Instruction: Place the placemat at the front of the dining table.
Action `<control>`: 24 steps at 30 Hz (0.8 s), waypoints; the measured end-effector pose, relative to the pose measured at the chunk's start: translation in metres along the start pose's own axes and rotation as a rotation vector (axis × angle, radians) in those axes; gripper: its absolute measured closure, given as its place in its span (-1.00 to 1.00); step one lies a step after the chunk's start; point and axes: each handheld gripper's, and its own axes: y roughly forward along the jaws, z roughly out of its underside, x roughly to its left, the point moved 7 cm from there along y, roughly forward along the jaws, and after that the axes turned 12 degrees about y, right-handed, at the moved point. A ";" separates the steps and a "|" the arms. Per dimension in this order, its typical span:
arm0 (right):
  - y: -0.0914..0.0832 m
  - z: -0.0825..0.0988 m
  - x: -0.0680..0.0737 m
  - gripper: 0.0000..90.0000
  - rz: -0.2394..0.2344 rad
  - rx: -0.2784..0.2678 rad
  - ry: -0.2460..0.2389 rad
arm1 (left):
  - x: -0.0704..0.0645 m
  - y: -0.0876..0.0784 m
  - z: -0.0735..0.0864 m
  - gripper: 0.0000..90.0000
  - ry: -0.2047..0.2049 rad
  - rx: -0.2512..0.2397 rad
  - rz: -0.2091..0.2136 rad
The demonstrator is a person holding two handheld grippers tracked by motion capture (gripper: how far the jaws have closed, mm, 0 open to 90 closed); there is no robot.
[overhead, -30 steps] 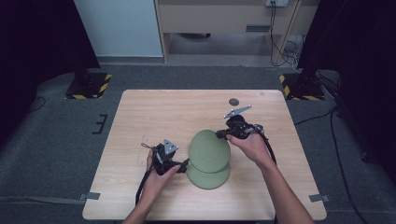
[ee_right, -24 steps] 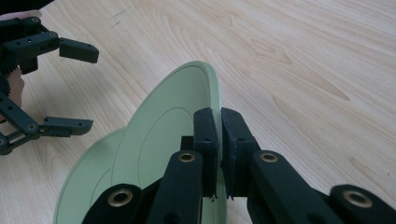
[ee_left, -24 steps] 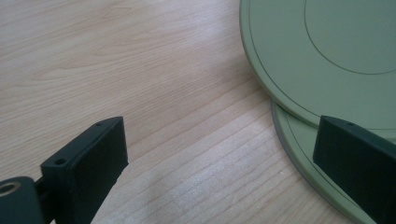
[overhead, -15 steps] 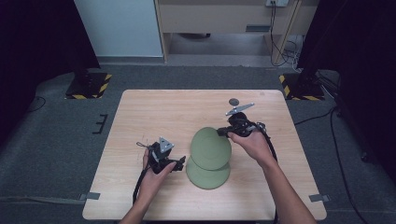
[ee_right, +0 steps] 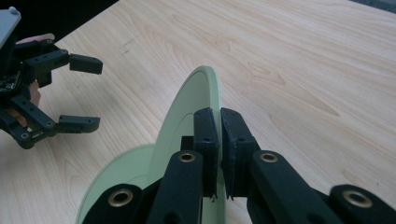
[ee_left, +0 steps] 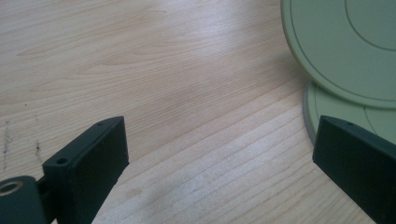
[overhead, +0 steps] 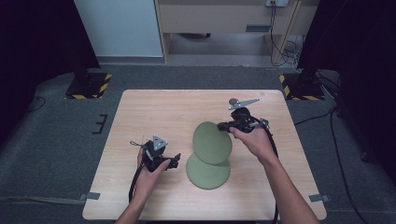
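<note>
High view shows us the right gripper (overhead: pixel 223 126) clamped on the rim of a green plate (overhead: pixel 212 142), lifted and tilted on edge over a second green plate (overhead: pixel 208 171) that lies flat on the wooden table (overhead: pixel 154 112). A second ago the raised plate leaned lower over the flat one; now it stands steeper and sits a little farther from us, so we judge the two plates are being separated. Right gripper view confirms the jaws pinched tight on the raised rim. Our left gripper (overhead: pixel 173 161) has slid slightly left and waits with its jaws spread wide and empty, just beside the lower plate, ready, we think, to steady or take it.
</note>
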 end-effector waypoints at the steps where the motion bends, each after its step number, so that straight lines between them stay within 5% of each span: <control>1: 0.000 -0.001 0.001 0.91 -0.002 -0.003 0.002 | 0.001 0.000 0.000 -0.94 -0.001 0.000 -0.001; 24: -0.005 -0.028 -0.010 0.91 -0.023 -0.102 0.081 | 0.020 -0.003 0.010 -0.93 -0.046 0.007 -0.027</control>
